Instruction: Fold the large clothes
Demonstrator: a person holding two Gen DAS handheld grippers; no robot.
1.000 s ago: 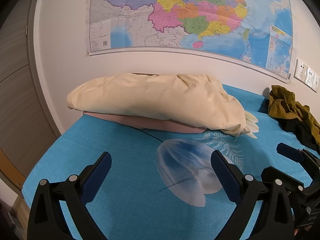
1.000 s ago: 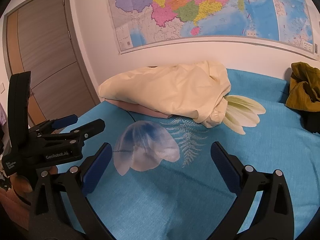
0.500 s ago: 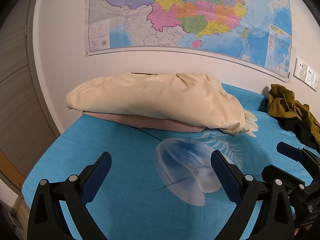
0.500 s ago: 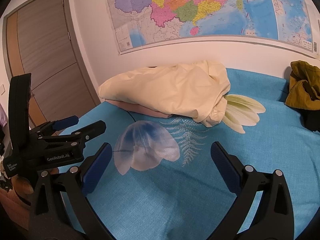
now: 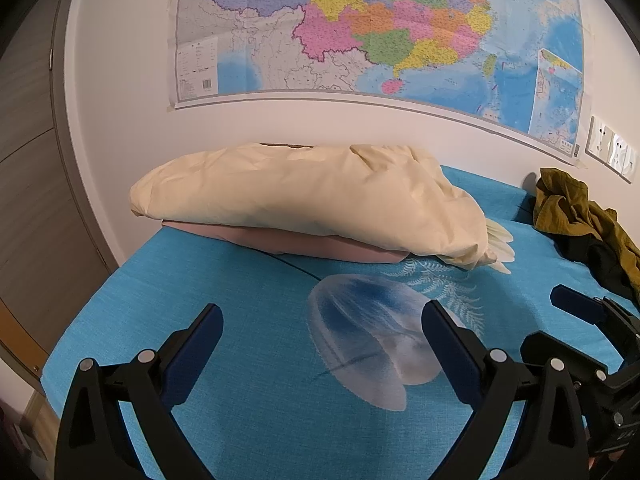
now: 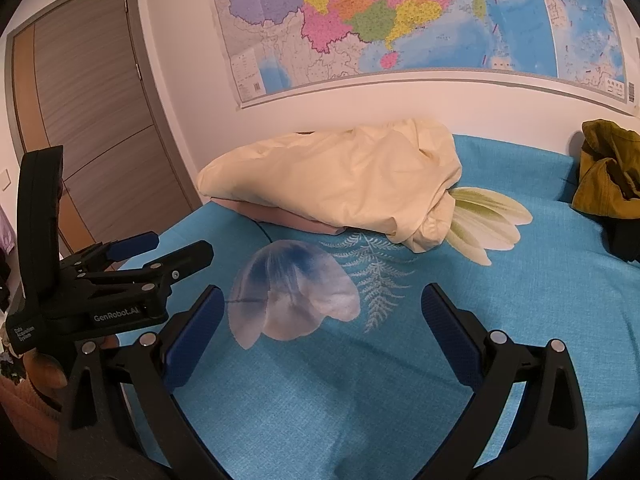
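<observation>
Hovering over the bed (image 5: 248, 420), the left gripper (image 5: 322, 346) has its fingers (image 5: 198, 348) spread wide and released, holding nothing; they are matte black plastic arms with ribbed dark-blue pads. The right gripper (image 6: 322, 328) is of the same build, its fingers (image 6: 450, 336) likewise parted and empty above the bedspread. Each gripper shows at the edge of the other's view, side by side and apart.

Beneath them the bedspread (image 6: 400, 392) is a flat turquoise cloth with a fine woven grain, printed with a translucent white-and-blue jellyfish (image 6: 292, 292), a pale fern frond (image 6: 374, 272) and cream-green petals (image 6: 484, 216).

Further back lies a long, puffy cream pillow (image 5: 304, 200), softly creased and tapering to a crumpled end, resting on a flat folded pink cloth (image 5: 312, 246) whose edge peeks out beneath it.

At the far right edge of the bed, well apart from both grippers, sits the clothing: a crumpled olive-green garment (image 5: 576, 208) heaped with a black one (image 5: 600, 264) beside it, unfolded and rumpled.

Behind, a smooth white wall carries a large glossy coloured map (image 5: 380, 28); white wall sockets (image 5: 610, 152) sit to its right, and in the right wrist view a brown wood-grain door (image 6: 88, 112) stands at the left.
</observation>
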